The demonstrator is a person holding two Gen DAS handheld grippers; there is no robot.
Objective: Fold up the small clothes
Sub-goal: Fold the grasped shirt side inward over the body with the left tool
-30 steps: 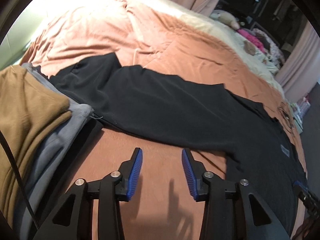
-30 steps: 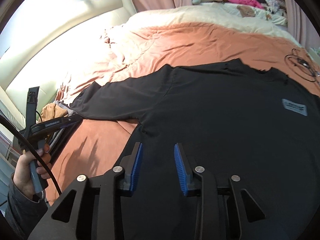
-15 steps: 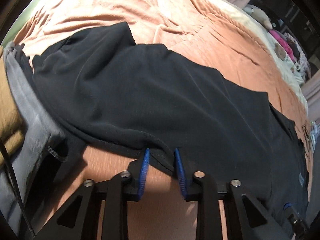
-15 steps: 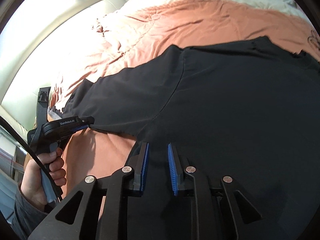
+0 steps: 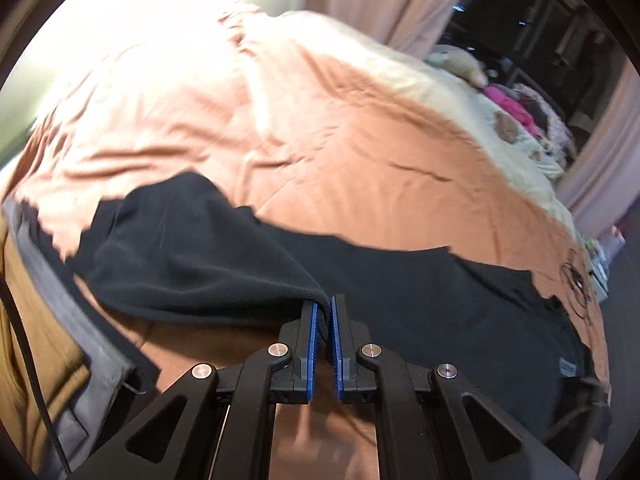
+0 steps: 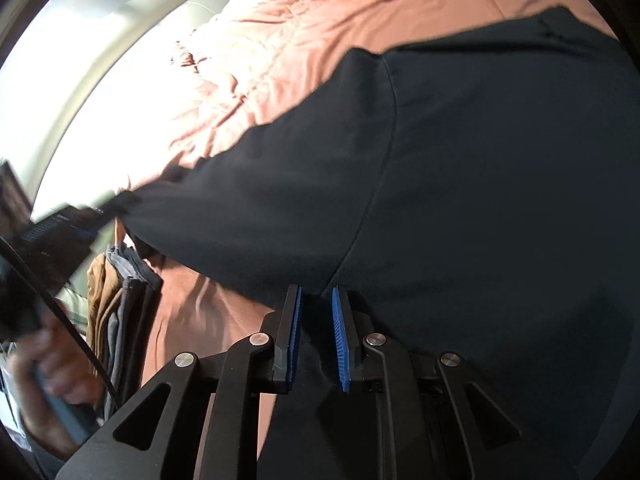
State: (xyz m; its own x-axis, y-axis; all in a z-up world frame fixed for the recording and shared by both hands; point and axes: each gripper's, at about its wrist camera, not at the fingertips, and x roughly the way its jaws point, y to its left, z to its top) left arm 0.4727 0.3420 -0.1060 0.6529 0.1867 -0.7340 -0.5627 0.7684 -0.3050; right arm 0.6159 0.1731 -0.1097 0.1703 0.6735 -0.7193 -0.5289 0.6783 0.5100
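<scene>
A black long-sleeved shirt lies spread on the peach bed cover. My left gripper is shut on the lower edge of its sleeve, which hangs lifted and bunched off the cover. In the right wrist view the shirt's body fills the right half. My right gripper is shut on a bunch of its cloth just below the underarm seam, at the shirt's near edge. The left gripper shows blurred at the left, at the sleeve's end, above the person's hand.
A stack of folded brown and grey clothes sits at the bed's left edge. Plush toys and pink clothes lie far right on a cream blanket. A black wiry object rests near the shirt's far side. A pale headboard stands behind.
The left gripper went from open to shut on the sleeve's edge and lifted it. The right gripper came down to the shirt's near edge and its jaws narrowed onto the cloth.
</scene>
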